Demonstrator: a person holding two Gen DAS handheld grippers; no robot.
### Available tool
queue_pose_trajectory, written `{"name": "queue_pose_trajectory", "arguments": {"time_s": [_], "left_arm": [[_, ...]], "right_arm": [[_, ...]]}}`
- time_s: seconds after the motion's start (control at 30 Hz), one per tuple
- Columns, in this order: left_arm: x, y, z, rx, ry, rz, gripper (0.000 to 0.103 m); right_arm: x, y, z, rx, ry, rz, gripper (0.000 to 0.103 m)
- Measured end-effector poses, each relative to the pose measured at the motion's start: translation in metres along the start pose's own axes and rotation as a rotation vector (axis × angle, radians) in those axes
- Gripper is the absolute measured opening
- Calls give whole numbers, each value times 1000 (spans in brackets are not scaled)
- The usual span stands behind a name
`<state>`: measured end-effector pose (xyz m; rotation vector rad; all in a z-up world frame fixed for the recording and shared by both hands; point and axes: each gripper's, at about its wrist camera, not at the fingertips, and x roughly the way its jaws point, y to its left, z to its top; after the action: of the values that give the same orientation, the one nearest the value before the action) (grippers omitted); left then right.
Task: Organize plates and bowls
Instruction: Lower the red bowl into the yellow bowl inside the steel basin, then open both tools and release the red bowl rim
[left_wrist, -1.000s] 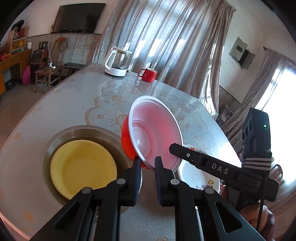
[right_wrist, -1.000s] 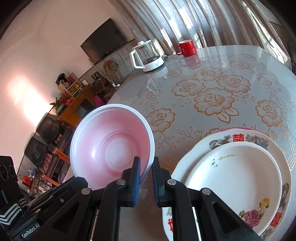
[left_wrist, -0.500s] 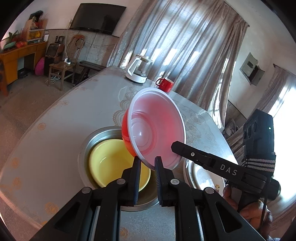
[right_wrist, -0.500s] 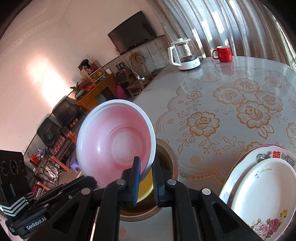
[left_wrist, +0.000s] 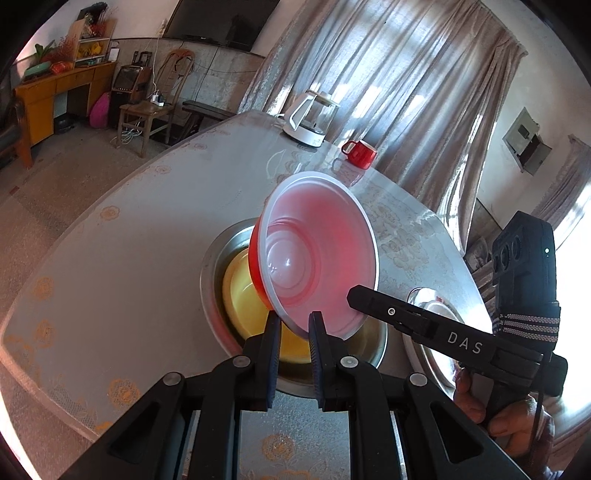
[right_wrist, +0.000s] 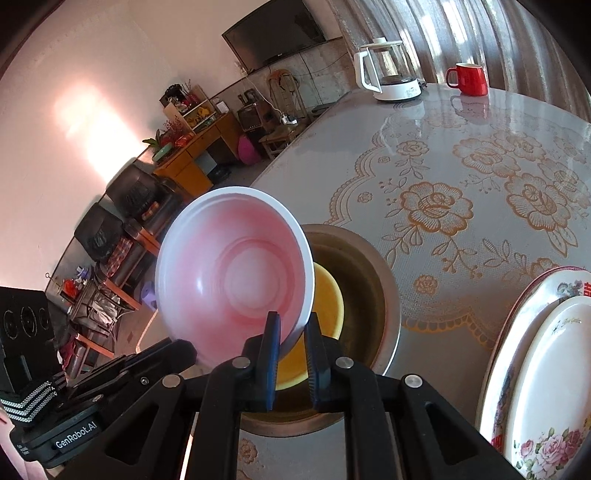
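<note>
A red bowl with a white-pink inside (left_wrist: 317, 254) (right_wrist: 236, 273) is held tilted in the air by both grippers. My left gripper (left_wrist: 293, 325) is shut on its near rim. My right gripper (right_wrist: 291, 328) is shut on the rim at the other side. Below the bowl a yellow bowl (left_wrist: 240, 295) (right_wrist: 325, 302) sits inside a steel bowl (left_wrist: 214, 258) (right_wrist: 373, 280) on the table. Two stacked floral plates (right_wrist: 546, 369) lie at the right; their edge also shows in the left wrist view (left_wrist: 436, 332).
A glass kettle on a white base (left_wrist: 314, 118) (right_wrist: 391, 74) and a red mug (left_wrist: 360, 153) (right_wrist: 469, 79) stand at the table's far side. The table (right_wrist: 480, 166) has a lace-print cover. Chairs, a desk and a TV lie beyond the table's left edge.
Both grippers have carried the red bowl left, from beside the plates to over the steel bowl with the yellow bowl. Both stay shut on its rim.
</note>
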<state>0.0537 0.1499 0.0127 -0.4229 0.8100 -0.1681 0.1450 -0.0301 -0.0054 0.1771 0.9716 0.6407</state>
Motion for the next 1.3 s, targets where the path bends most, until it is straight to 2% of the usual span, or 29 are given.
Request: {"name": "queue_pose_trajectory", "arguments": {"time_s": [0.43, 0.63, 0.77, 1.3], "left_arm": [[14, 8, -6, -19, 51, 12, 15], [13, 12, -7, -24, 51, 14, 18], [13, 13, -6, -26, 47, 14, 19], [6, 18, -6, -43, 27, 10, 20]], "right_arm": [[12, 0, -10, 2, 61, -25, 14], [12, 0, -9, 0, 63, -34, 14], [11, 1, -9, -9, 57, -59, 22], [22, 3, -5, -62, 79, -141, 24]]}}
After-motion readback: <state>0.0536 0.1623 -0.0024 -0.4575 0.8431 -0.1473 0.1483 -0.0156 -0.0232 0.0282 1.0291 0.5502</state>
